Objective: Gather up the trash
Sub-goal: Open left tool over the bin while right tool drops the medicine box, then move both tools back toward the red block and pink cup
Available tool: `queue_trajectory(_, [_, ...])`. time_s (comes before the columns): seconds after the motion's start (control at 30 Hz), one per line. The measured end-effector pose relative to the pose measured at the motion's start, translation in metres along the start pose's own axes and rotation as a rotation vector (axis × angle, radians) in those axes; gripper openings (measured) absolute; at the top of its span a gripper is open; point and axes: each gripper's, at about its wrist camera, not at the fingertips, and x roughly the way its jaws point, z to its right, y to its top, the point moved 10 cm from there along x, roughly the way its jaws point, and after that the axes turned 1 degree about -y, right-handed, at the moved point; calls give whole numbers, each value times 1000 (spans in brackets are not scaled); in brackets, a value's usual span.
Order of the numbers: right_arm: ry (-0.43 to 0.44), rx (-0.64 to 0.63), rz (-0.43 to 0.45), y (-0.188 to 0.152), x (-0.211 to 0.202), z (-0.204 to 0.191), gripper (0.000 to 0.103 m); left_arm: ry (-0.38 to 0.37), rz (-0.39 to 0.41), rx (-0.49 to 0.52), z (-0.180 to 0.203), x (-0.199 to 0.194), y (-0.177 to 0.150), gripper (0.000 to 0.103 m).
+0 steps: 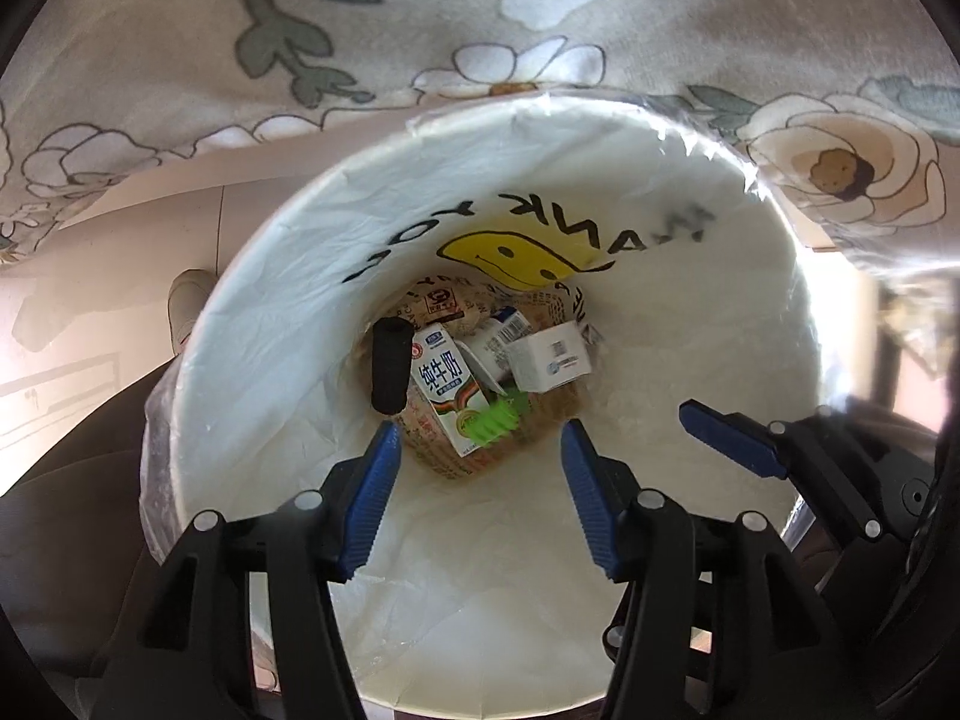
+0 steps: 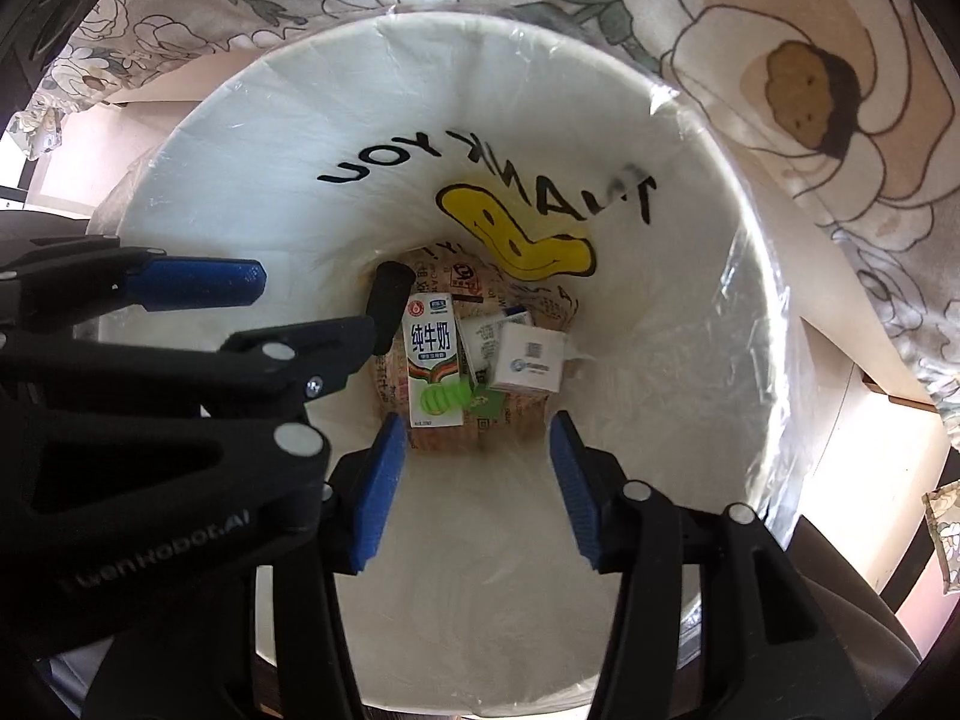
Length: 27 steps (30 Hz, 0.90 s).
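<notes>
A white bin (image 1: pixel 600 138) lined with a white "THANK YOU" smiley bag fills both views; its rim also shows in the right wrist view (image 2: pixel 540 36). At its bottom lie a milk carton (image 1: pixel 447 393) (image 2: pixel 431 354), a black foam cylinder (image 1: pixel 391 367) (image 2: pixel 389 294), a white box (image 1: pixel 549 360) (image 2: pixel 529 360), a green plastic piece (image 1: pixel 498 417) (image 2: pixel 444 397) and a printed paper bag. My left gripper (image 1: pixel 480 450) is open and empty above the bin mouth. My right gripper (image 2: pixel 471 450) is open and empty beside it, and also shows in the left wrist view at the right (image 1: pixel 732 438).
A floral cloth (image 1: pixel 420 30) (image 2: pixel 840 60) hangs behind and around the bin. Pale floor (image 1: pixel 90 312) shows at the left. A white shoe (image 1: pixel 189 306) stands by the bin's left side.
</notes>
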Motion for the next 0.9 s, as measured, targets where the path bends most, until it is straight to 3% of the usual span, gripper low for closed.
queue_trajectory(0.2, [14, 5, 18, -2, -17, 1, 51, 24, 10, 25, 0, -5, -3, 58])
queue_trajectory(0.43, [16, -10, 94, -9, -62, -4, 51, 28, 93, 93, 7, -47, -7, 58])
queue_trajectory(0.73, [6, -51, 204, -33, -136, -8, 51, 27, 268, 221, 26, -140, -20, 58])
queue_trajectory(0.9, [7, -27, 339, -32, -204, 6, 51, 15, 391, 215, 32, -210, -26, 58])
